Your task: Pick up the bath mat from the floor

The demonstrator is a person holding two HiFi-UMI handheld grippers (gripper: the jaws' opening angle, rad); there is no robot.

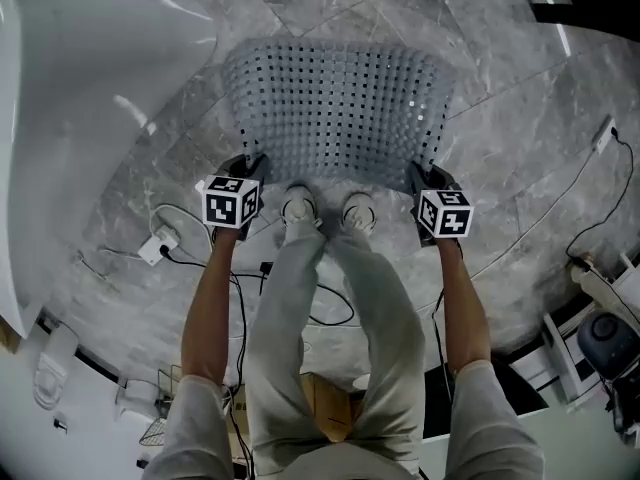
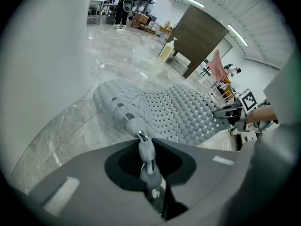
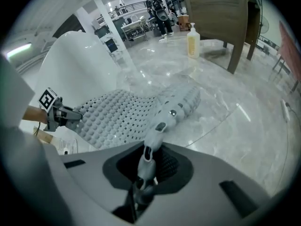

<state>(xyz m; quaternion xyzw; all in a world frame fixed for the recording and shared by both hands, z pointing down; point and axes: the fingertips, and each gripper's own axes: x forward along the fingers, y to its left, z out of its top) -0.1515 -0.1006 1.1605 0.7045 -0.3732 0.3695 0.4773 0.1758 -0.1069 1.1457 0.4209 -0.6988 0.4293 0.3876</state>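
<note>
A grey perforated rubber bath mat [image 1: 335, 103] hangs between my two grippers, its near edge lifted and its far edge still on the marble floor. My left gripper [image 1: 248, 165] is shut on the mat's near left corner, which is pinched between the jaws in the left gripper view as the bath mat [image 2: 174, 112] stretches away. My right gripper [image 1: 418, 173] is shut on the near right corner; in the right gripper view the bath mat [image 3: 127, 117] sags toward the other gripper [image 3: 59, 114].
A white bathtub [image 1: 70, 98] curves along the left. Cables and a plug adapter [image 1: 157, 246] lie on the floor near my left arm. My shoes [image 1: 298, 208] stand just behind the mat. A soap bottle [image 3: 192, 41] and wooden cabinet [image 3: 221, 13] stand farther off.
</note>
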